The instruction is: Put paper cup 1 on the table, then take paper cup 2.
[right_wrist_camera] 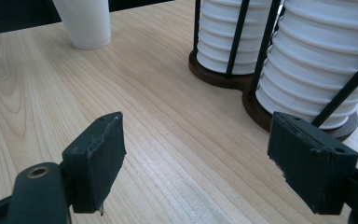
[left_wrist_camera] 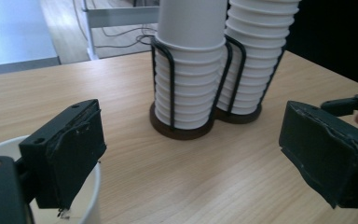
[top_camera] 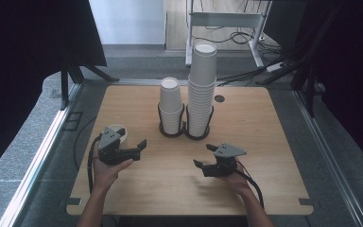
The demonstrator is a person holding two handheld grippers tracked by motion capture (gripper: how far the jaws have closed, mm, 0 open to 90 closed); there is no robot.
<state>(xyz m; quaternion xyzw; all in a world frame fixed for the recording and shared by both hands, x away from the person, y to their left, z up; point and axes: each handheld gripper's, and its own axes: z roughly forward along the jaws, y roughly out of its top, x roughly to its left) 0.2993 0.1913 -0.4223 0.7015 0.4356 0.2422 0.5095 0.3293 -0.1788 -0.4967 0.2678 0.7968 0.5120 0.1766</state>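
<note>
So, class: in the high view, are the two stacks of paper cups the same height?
No, the right stack rises well above the left stack in the wire holder.

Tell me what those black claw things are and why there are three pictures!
A person holds a black claw tool in each hand: the left claw and the right claw. One camera looks down from above; the others ride on each claw. On the light wooden table stand two stacks of white paper cups in black wire holders. A single white paper cup stands beside the left claw, one jaw over its rim. Both claws are open, holding nothing.
</note>
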